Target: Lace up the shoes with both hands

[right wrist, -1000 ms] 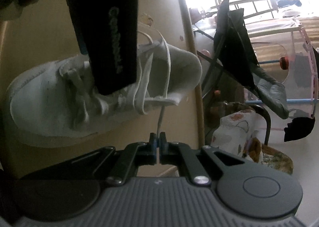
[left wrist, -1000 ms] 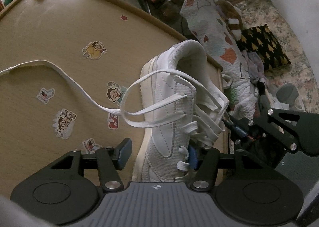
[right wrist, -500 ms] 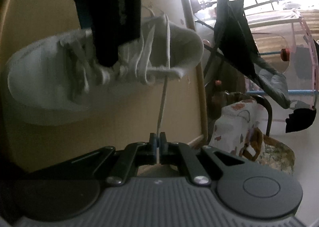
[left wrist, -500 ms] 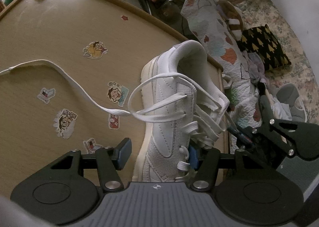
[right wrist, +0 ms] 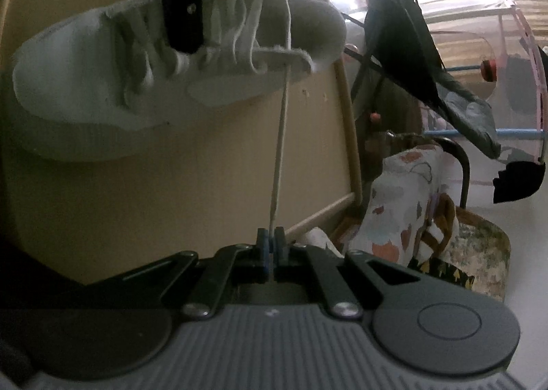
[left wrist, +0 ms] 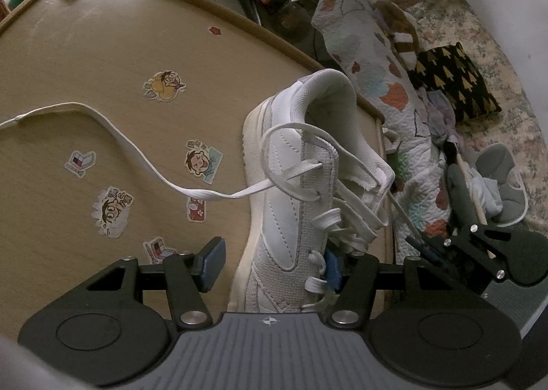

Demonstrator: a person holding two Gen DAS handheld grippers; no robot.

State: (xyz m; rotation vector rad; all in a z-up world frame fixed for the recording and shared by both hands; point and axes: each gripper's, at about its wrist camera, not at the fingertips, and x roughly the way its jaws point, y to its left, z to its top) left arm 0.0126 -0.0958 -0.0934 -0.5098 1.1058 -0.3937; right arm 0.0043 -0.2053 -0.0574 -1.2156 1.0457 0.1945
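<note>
**Right fingers pinch the lace, left fingers straddle the shoe**

Your left gripper point(left wrist: 272, 261) stands about half open, with the shoe point(left wrist: 291, 184) between its 2 fingers. The right pad sits against the laced front by the lower eyelets; the left pad point(left wrist: 212, 261) is clear of the sole, so you are not clamping the shoe. The shoe stands on the table point(left wrist: 85, 57), heel away from your fingers, toe toward them.

Your right gripper point(right wrist: 270, 242) is closed on the lace point(right wrist: 279, 150), pinching its thin end between the 2 pads. From the pads the lace runs straight and taut up to the shoe's top eyelets, just ahead of your fingertips.

In the left view, the other lace end point(left wrist: 113, 136) leaves the upper eyelets, loops once beside the shoe and trails slack across the table, well left of your left finger, past several stickers point(left wrist: 202, 160).
</note>
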